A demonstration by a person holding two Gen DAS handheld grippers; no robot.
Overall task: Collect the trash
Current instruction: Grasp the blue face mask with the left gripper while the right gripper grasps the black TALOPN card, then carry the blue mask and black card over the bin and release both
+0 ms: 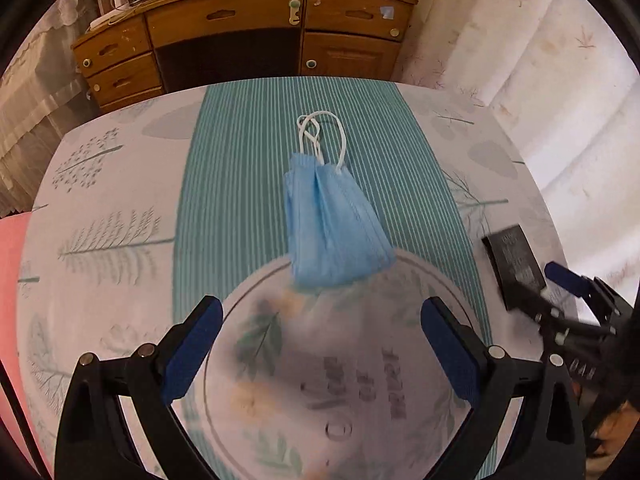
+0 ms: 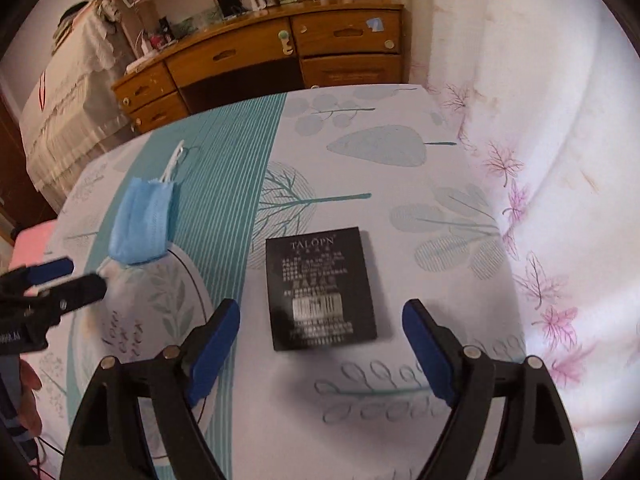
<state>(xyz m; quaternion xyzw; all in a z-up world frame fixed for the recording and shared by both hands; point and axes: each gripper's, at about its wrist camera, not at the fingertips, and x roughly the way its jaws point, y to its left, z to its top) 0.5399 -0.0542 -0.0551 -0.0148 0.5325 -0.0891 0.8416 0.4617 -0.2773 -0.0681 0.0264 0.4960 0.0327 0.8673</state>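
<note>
On the bed (image 2: pixel 400 184), each wide-open, empty gripper lines up with its own trash: left (image 1: pixel 322 344) toward mask (image 1: pixel 332 224), right (image 2: pixel 322 344) toward card (image 2: pixel 322 288).

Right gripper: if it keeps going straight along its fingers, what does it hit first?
Most likely the black card. It lies flat on the bedsheet, centred ahead of the open right gripper. Height above the sheet is unclear, so it might pass over.
</note>
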